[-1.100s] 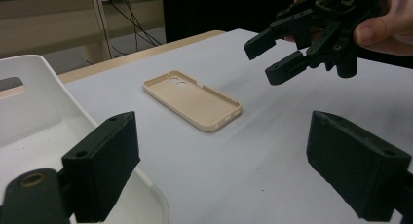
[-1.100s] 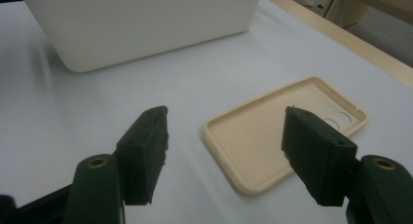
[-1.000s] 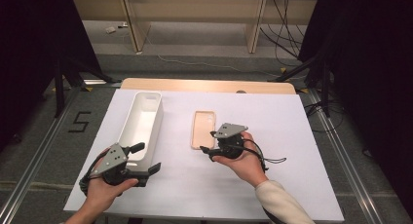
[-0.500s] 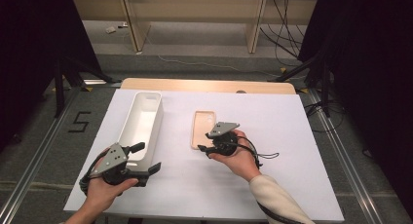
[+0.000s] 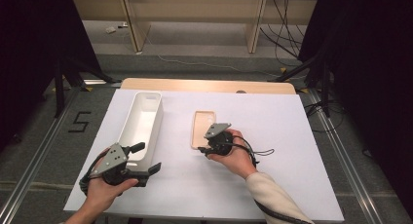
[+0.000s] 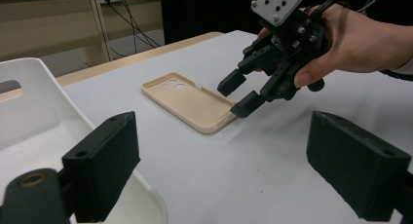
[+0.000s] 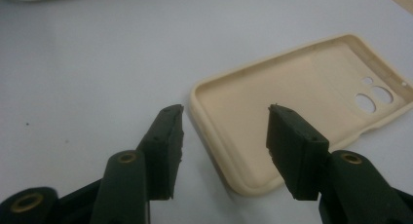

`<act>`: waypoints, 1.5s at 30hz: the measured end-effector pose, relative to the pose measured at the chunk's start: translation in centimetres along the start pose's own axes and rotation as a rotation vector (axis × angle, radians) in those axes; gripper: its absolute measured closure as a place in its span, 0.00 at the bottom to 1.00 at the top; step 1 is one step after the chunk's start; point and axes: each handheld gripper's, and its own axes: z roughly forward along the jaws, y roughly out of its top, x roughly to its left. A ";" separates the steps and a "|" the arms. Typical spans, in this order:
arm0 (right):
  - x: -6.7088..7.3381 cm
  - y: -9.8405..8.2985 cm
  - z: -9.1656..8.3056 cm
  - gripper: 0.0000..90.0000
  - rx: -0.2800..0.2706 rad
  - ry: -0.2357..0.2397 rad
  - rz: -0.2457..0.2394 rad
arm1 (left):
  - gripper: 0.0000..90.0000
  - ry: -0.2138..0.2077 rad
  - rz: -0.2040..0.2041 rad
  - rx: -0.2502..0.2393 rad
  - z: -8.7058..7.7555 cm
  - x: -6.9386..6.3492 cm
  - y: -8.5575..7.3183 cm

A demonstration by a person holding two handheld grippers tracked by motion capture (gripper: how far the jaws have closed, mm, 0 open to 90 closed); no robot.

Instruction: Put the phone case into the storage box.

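The phone case (image 5: 202,128) lay open side up on the white table (image 5: 302,151), near the middle of the high view, well apart from the long white tray (image 5: 141,124) at its left. The right gripper (image 5: 204,149) hung at the case's near short end. Its jaws had just been closing, yet they stood partly spread, with a corner of the case between them and no pad pressing on it. In the right gripper view one pad (image 7: 168,141) sat outside the rim at lower left of the frame, the other (image 7: 292,146) over the hollow of the case at lower right — a straddle of the side wall, not a grip.

The step in hand looked like picking the case up by that wall. To do it well, the gripper would best sink until the outer pad met the table beside the rim, then close squarely on the thin wall rather than on the rounded corner, where it could squirt out. A gentle pinch should do, since the case seemed light and bendy.

The left gripper (image 5: 141,165) rested at lower left of the high view by the tray's near end, its jaws wide apart and empty.
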 end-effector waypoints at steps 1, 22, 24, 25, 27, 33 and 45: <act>-0.1 0.1 0.0 0.54 0.018 0.002 -0.023 | 0.13 0.000 0.000 0.001 0.0 0.0 0.0; -0.1 2.3 1.8 0.47 0.249 0.006 -0.205 | 0.13 -0.007 0.001 -0.002 0.0 0.0 0.0; -0.1 2.4 1.9 0.47 0.261 0.006 -0.212 | 0.13 -0.007 0.001 -0.002 0.0 0.0 0.0; -0.1 2.5 1.9 0.47 0.270 0.006 -0.218 | 0.13 -0.007 0.001 -0.002 0.0 0.0 0.0; -0.1 2.7 2.0 0.47 0.290 -0.001 -0.229 | 0.13 -0.007 -0.003 -0.002 0.0 -0.1 0.0; 0.0 3.2 2.5 0.47 0.316 0.003 -0.258 | 0.13 -0.009 -0.003 -0.004 0.0 0.0 0.0; -0.3 3.9 3.0 0.50 0.368 0.001 -0.275 | 0.13 -0.012 -0.005 -0.006 0.0 -0.1 0.0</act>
